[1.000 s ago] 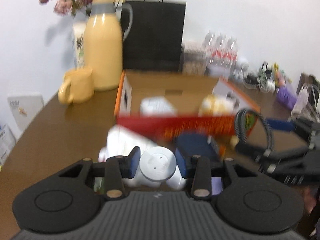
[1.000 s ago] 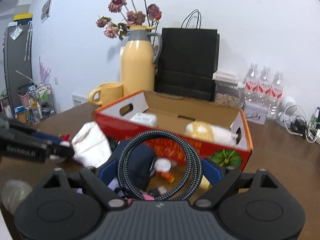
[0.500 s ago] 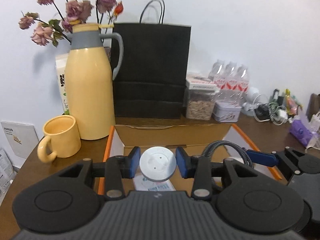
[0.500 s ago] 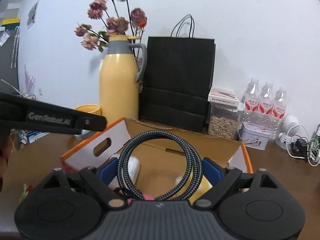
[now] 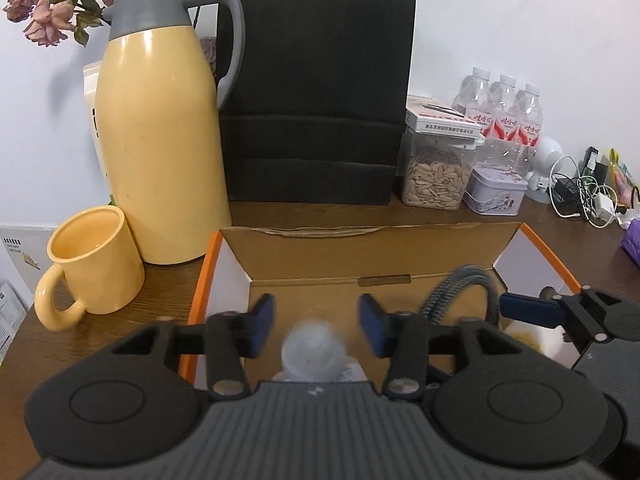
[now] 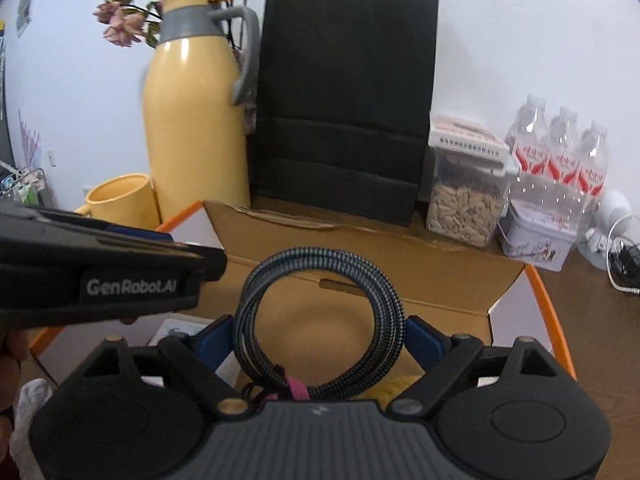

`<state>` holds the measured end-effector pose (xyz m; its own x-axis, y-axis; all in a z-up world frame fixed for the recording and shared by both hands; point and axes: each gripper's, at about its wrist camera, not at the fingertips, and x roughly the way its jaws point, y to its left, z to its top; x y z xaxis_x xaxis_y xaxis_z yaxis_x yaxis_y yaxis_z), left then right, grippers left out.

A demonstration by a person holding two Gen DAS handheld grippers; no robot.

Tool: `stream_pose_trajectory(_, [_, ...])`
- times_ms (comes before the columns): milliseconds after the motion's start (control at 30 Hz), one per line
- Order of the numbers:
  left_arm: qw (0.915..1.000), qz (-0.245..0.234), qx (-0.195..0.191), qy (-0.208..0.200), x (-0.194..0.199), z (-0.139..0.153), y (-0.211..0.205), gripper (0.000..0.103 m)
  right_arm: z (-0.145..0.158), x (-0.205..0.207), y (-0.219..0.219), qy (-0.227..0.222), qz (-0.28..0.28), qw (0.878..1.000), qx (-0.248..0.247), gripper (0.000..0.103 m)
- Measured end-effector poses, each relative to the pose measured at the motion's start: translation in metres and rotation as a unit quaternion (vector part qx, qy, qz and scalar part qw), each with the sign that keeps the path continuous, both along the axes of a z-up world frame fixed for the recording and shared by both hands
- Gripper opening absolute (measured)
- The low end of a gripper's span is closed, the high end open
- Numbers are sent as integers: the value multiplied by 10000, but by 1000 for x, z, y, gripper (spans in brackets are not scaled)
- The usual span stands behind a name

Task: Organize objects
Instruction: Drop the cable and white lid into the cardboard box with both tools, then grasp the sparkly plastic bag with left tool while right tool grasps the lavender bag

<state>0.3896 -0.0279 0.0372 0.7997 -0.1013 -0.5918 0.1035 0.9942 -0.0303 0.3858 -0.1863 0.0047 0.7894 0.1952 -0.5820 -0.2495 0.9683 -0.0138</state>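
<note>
The left tool [image 5: 316, 322] stands with its blue pads [image 5: 262, 320] spread wide and nothing between them. A blurred white cap [image 5: 313, 356] shows just below the gap, touching neither pad, over the inside of the box [image 5: 320, 248]. Under the cap a bit of white packaging peeps out at the tool's body; what it is cannot be told.

The right tool [image 6: 320, 338] is closed on a coiled cable [image 6: 320, 320], braided black and grey, with a pink strap [image 6: 297, 388] binding it at the bottom. The coil stands upright between the blue pads [image 6: 420, 336] and hangs above the box floor. In the left view the same coil [image 5: 460, 296] rises at the right side of the box, with the right tool [image 5: 560, 312] beside it. In the right view the left tool's black side [image 6: 108, 276] crosses the left of the frame, bearing the words "GenRobot.AI".

The box is open cardboard with orange edges [image 6: 548, 320] and white end flaps; something yellow [image 6: 396, 386] lies in it under the cable. It rests on a brown wooden worktop [image 5: 168, 292].

Just beyond the box's left corner stands a yellow mug [image 5: 88, 268], and behind it, near, a tall yellow jug [image 5: 160, 140] with grey collar and handle. Dried flowers [image 5: 48, 20] show behind the jug. A black paper bag [image 5: 316, 92] stands upright behind the box. Right of it are a clear jar of seeds [image 5: 436, 172], a small tin [image 5: 496, 192], three water bottles [image 5: 504, 112] and a tangle of white cords [image 5: 580, 196].
</note>
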Motion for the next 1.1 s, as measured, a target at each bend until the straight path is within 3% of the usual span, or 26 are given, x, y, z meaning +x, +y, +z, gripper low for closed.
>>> stream_pose_trajectory(67, [9999, 63, -30, -140, -3, 1, 1, 96, 0, 0, -2, -24, -54, 10000, 46, 95])
stream_pose_trajectory(100, [9996, 81, -45, -255, -6, 2, 2, 103, 1, -1, -4, -37, -64, 10000, 68, 95])
stream_pose_trajectory(200, [9990, 134, -31, -429, -13, 7, 2, 103, 4, -4, -6, -86, -52, 9999, 95, 102])
stream_pose_trajectory(567, [9971, 143, -51, -742, -60, 45, 6, 103, 29, -49, -11, -365, -87, 9992, 103, 102])
stream_pose_trajectory(867, [9938, -66, -30, -1111, -153, 72, 18, 103, 58, -132, -19, -778, 151, 9968, 107, 103])
stream_pose_trajectory(1100, [9951, -94, -15, -982, -226, 56, 34, 103, 55, -201, -15, -771, 402, 9962, 64, 103])
